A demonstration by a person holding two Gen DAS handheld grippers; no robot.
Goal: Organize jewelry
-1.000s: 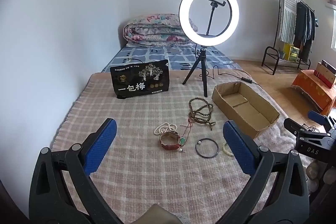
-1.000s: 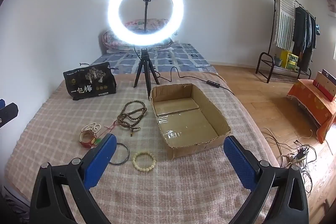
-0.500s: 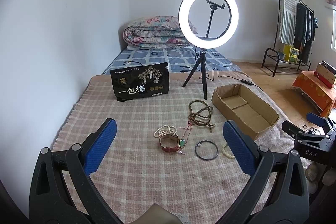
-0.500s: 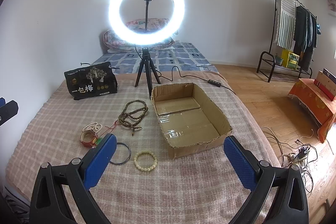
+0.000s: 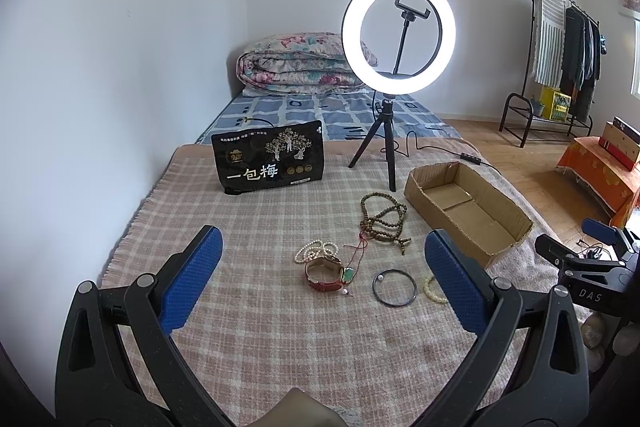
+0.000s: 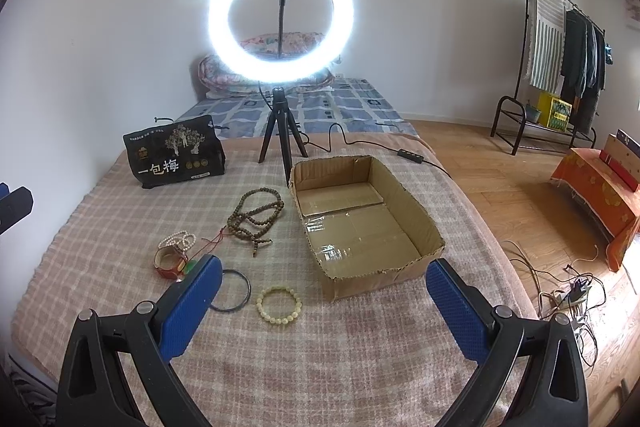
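Jewelry lies on a checked blanket (image 5: pixel 256 227): a brown bead necklace (image 5: pixel 382 217), a white pearl string (image 5: pixel 316 250), a red watch (image 5: pixel 324 273), a green pendant on red cord (image 5: pixel 347 275), a black bangle (image 5: pixel 395 287) and a pale bead bracelet (image 6: pixel 279 305). An empty cardboard box (image 6: pixel 368 219) sits to their right. My left gripper (image 5: pixel 322 281) is open, held above the blanket short of the watch. My right gripper (image 6: pixel 320 301) is open, near the bracelet and the box's front corner. Both are empty.
A lit ring light on a tripod (image 5: pixel 398 31) stands behind the jewelry, its cable (image 6: pixel 360 141) running right. A black snack bag (image 5: pixel 268 163) stands at the back left. The bed's right edge drops to a wooden floor with cables (image 6: pixel 560 287).
Both grippers have drawn back and risen slightly, so the jewelry and box sit a little farther off. Nothing on the blanket has moved.
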